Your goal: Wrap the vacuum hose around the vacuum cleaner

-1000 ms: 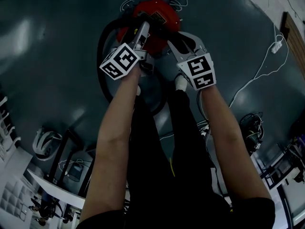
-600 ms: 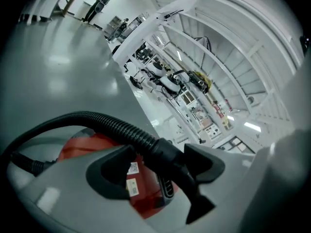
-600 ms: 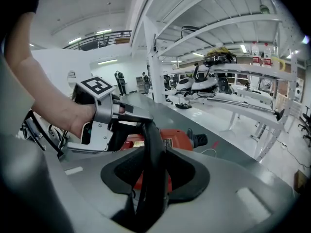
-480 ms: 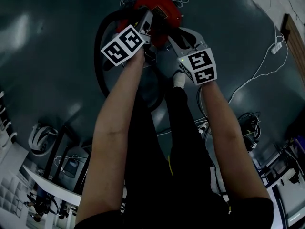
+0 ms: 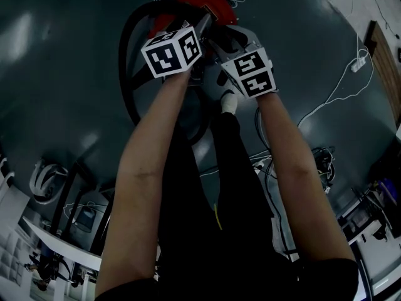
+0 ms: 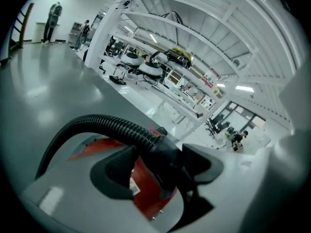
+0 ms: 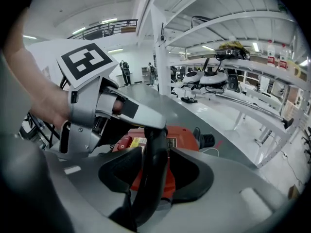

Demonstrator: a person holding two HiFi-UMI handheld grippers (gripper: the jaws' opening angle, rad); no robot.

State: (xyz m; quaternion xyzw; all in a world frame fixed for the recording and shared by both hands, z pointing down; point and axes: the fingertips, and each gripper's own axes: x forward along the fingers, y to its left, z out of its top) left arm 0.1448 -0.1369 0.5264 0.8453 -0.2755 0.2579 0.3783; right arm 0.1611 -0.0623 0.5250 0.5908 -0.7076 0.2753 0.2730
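A red, round-bodied vacuum cleaner (image 5: 219, 8) is seen standing on the dark grey, glossy floor (image 5: 62, 74), just ahead of the person's white shoe (image 5: 229, 102). Its black corrugated plastic hose (image 6: 112, 125) is carried in a wide loop at the left of the machine and is then raised to a smooth black end piece (image 7: 153, 149) above the red body. This end piece is met by 2 tools at once. The left hand-held gripper (image 6: 163, 161) is set wide and its jaws are closing. The thick cuff where the ribs end is pressed between its 2 pads. The right hand-held gripper (image 7: 158, 171) is placed just beside it, lower on the same piece. Its jaws are opening at a middle width, the tube is found between them, and the pads are close to it on both sides.
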